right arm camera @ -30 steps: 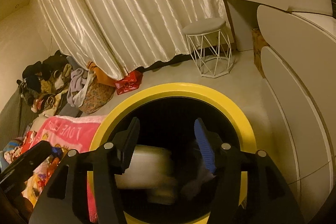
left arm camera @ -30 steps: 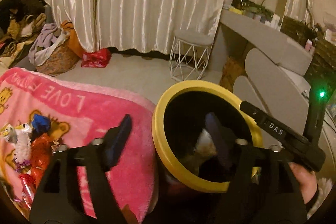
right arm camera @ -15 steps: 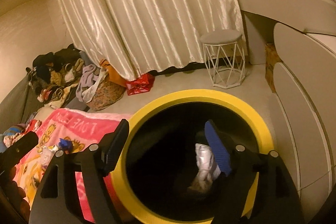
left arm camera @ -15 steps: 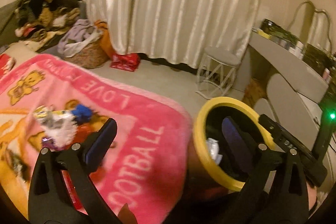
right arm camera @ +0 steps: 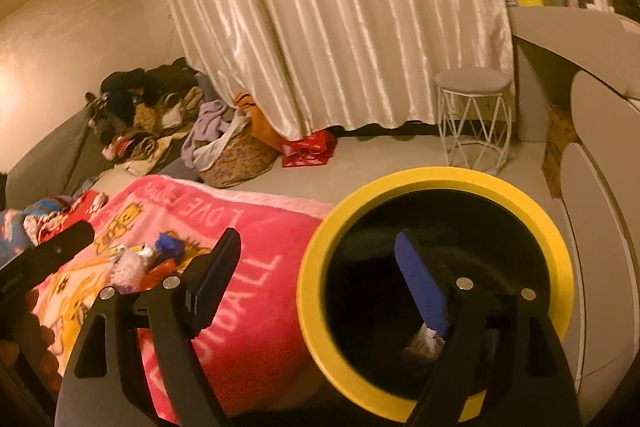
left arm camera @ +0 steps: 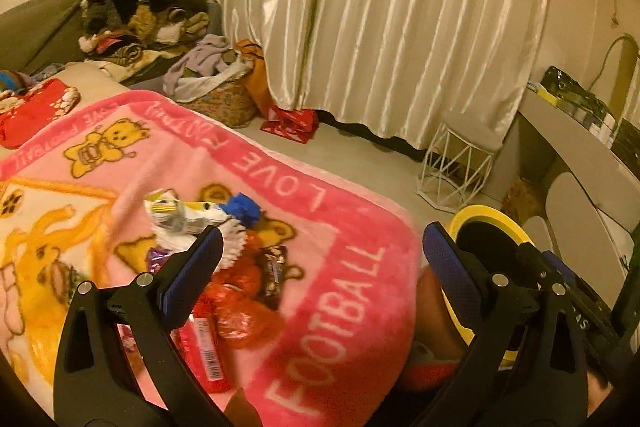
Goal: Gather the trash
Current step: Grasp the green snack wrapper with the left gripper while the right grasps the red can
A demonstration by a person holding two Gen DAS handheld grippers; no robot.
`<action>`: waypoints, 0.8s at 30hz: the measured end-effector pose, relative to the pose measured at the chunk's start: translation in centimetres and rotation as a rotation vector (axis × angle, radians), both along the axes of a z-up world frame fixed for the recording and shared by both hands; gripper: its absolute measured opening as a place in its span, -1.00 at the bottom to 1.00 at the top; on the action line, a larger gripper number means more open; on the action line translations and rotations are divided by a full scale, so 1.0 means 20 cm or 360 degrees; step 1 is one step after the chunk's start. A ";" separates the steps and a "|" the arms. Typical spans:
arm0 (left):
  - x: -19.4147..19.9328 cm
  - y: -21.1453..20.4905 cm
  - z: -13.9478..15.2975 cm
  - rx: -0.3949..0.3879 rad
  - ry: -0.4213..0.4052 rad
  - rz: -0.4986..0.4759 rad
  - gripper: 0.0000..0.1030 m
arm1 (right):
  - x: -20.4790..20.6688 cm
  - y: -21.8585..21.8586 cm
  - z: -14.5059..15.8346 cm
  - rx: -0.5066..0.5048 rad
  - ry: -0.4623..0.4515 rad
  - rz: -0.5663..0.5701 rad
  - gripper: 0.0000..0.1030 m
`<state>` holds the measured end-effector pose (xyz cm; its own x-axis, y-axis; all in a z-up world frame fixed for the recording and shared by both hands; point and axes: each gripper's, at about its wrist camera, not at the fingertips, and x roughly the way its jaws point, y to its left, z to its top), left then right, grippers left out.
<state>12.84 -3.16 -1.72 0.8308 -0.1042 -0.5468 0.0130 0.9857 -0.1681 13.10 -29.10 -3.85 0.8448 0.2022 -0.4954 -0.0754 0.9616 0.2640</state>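
A pile of wrappers (left arm camera: 208, 239) lies on the pink blanket (left arm camera: 340, 239): white and silver crumpled paper, a blue scrap (left arm camera: 242, 209), red foil (left arm camera: 236, 311) and a red packet (left arm camera: 204, 351). My left gripper (left arm camera: 320, 259) is open and empty just above the pile's right side. A black bin with a yellow rim (right arm camera: 436, 179) stands beside the bed; it shows in the left wrist view (left arm camera: 488, 217) too. My right gripper (right arm camera: 320, 275) is open and empty over the bin's left rim. A white crumpled piece (right arm camera: 422, 343) lies inside the bin. The pile also shows in the right wrist view (right arm camera: 136, 259).
A white wire stool (right arm camera: 474, 119) stands by the cream curtain (right arm camera: 340, 7). A basket of clothes (right arm camera: 228, 155) and a red bag (right arm camera: 308, 151) sit on the floor. Clothes are heaped on the sofa (left arm camera: 140, 11). A grey dresser (right arm camera: 580, 39) is at the right.
My left gripper has swung left from over the bin to above the wrapper pile. My right gripper has pulled back and left, and a white piece now lies in the bin.
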 end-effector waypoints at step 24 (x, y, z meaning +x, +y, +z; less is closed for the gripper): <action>-0.12 0.58 -0.03 -0.0066 0.0027 0.0438 0.78 | -0.07 0.65 -0.03 -0.0159 0.0043 0.0567 0.53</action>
<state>10.46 8.50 -2.33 0.8217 0.1016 -0.5607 -0.2575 0.9440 -0.2064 11.79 -16.12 -4.38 0.7163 0.4309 -0.5488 -0.4045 0.8973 0.1767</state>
